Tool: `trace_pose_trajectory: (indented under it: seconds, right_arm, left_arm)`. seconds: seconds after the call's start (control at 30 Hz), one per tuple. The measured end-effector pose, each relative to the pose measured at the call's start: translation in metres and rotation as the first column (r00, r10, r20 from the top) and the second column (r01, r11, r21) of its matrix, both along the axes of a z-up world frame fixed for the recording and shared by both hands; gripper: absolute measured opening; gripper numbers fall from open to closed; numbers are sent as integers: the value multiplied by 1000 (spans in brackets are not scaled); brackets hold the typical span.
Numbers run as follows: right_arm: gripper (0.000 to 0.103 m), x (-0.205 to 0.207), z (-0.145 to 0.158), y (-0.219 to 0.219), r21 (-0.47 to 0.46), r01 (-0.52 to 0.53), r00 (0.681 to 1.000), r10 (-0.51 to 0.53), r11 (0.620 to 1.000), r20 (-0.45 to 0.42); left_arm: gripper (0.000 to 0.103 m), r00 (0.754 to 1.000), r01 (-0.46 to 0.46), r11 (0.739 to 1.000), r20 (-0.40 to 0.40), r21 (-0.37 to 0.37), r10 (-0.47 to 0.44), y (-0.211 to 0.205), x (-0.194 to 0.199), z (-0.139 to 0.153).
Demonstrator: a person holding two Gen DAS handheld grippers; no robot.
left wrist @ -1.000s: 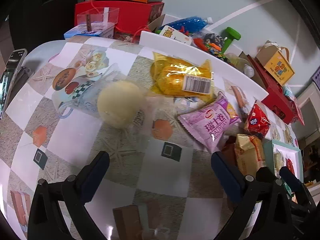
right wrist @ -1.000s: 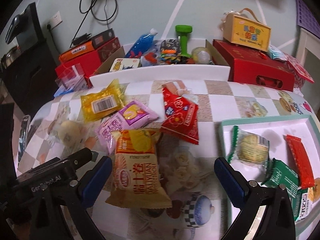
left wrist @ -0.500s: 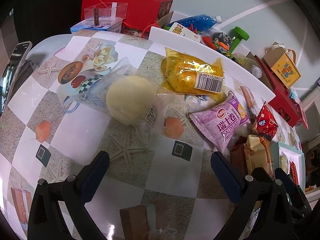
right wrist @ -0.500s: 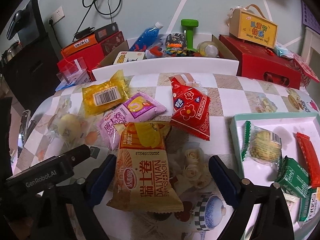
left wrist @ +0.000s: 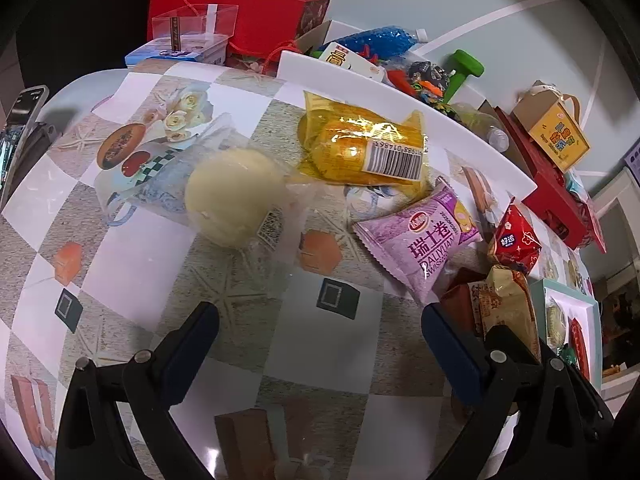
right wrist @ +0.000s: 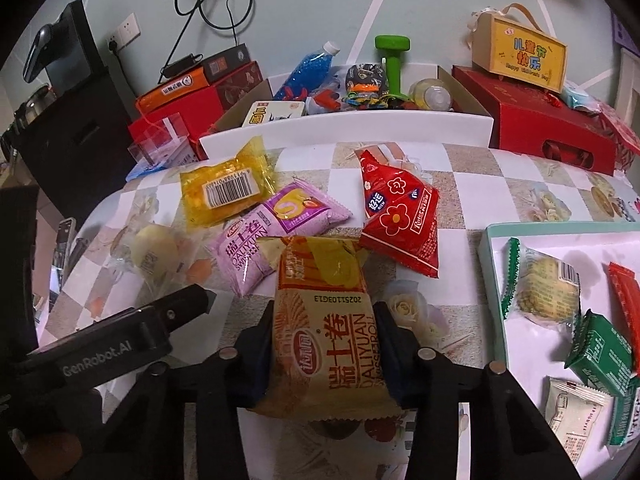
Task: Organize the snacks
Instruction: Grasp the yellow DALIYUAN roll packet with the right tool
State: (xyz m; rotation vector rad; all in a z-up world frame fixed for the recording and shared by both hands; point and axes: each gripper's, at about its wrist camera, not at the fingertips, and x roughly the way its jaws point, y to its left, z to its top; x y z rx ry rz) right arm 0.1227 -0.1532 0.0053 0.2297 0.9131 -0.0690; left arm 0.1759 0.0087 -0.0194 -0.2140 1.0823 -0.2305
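Two hand-held grippers above the yellow Swiss-roll packet.
Right gripper (right wrist: pixel 325 350): jaws have just been closing and now press both sides of the yellow Swiss-roll packet (right wrist: pixel 328 332), angled down. Left gripper (left wrist: pixel 320 330): jaws spread wide with nothing between them, just left of that packet, tilted downward.

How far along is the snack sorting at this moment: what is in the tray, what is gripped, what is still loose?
Done: several packets already lie in the tray. In hand: the right gripper has just closed on the orange Swiss roll packet. Left: the purple packet, yellow packet, red packet and round bun remain on the table; the left gripper is open and empty.
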Motion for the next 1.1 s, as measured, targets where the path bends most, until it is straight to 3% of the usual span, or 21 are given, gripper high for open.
trace_pose_trajectory:
  seconds: [0.83, 1.1]
  right_arm:
    - [44, -33, 23, -21, 38, 71, 997, -71, 997, 18]
    - [44, -46, 42, -36, 41, 105, 991, -108, 994, 80]
  left_arm:
    - [101, 997, 72, 997, 16, -24, -72, -25, -7, 8]
    - [101, 995, 97, 995, 19, -22, -97, -37, -9, 8]
